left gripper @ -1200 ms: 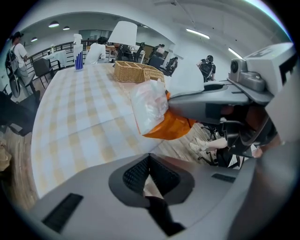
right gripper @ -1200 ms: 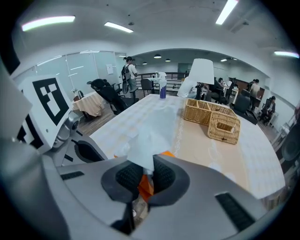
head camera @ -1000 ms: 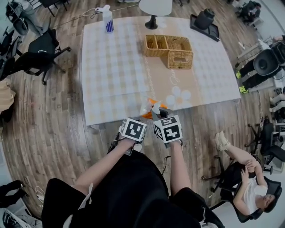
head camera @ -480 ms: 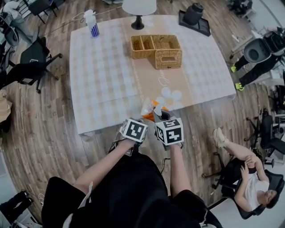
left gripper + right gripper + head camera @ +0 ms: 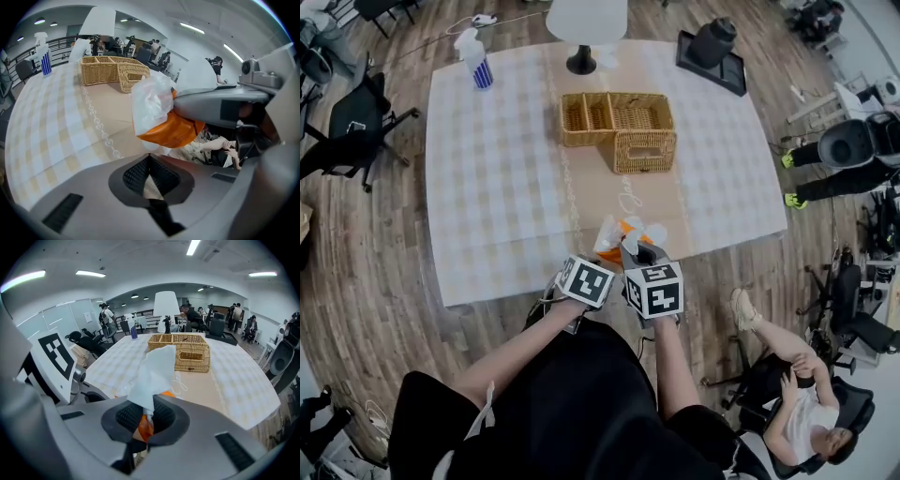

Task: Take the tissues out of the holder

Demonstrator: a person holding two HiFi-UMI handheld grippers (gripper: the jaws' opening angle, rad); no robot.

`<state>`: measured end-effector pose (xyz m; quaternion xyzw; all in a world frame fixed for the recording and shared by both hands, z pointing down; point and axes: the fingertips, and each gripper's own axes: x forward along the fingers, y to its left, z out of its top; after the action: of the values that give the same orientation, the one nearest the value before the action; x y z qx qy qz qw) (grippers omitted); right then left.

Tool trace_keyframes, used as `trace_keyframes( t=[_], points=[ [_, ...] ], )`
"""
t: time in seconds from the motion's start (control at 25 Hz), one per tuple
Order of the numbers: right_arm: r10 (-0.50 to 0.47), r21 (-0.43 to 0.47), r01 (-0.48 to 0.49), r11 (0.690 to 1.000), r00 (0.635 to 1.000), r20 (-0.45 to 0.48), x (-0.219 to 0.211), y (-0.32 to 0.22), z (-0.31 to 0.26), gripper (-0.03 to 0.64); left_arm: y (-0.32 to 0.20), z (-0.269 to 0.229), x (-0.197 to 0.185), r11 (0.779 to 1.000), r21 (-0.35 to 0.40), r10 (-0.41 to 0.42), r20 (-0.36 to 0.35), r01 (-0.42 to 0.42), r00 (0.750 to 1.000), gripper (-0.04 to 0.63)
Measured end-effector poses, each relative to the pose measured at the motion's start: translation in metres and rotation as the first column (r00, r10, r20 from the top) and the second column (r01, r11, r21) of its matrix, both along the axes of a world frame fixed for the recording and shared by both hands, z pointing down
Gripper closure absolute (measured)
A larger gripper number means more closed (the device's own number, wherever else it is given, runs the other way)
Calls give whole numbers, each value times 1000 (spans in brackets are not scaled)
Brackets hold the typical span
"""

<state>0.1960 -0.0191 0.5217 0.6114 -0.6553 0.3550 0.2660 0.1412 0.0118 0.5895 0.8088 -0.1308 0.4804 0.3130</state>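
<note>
Over table (image 5: 497, 187) edge now, advanced: right gripper (image 5: 146, 420) clamps tissue (image 5: 154, 373), pack (image 5: 169, 135) beneath; left gripper (image 5: 150, 174) closed, empty; holder (image 5: 644, 150) well ahead.

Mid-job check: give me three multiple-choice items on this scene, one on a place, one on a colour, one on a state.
1. The spray bottle stands on the table at: A its far left corner; B its near edge; C its centre.
2. Below its white tissue, the tissue pack is: A blue; B orange; C green.
3. The right tongs are: A open, empty; B shut on the tissue pack; C out of view.
Answers: 1 A, the head view shows it there; 2 B, the left gripper view shows orange; 3 B, the right gripper view shows the pack pinched.
</note>
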Motion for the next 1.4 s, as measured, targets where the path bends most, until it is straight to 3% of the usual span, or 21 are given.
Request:
trace_keyframes(
  t=[0.32, 0.64, 0.8, 1.4],
  points=[
    [-10, -51, 11, 999, 1000, 17, 28, -18, 9, 584, -19, 7, 25, 999, -36, -19, 5, 19, 1000, 595],
    [-37, -70, 38, 997, 999, 24, 46, -2, 17, 584, -5, 8, 37, 999, -35, -31, 19, 32, 999, 595],
    [-68, -63, 70, 996, 997, 33, 62, -19, 17, 584, -21, 8, 56, 998, -27, -55, 27, 56, 998, 595],
    [-196, -43, 198, 979, 979, 47, 145, -19, 13, 584, -3, 8, 140, 988, -17, -149, 42, 150, 988, 595]
  ],
)
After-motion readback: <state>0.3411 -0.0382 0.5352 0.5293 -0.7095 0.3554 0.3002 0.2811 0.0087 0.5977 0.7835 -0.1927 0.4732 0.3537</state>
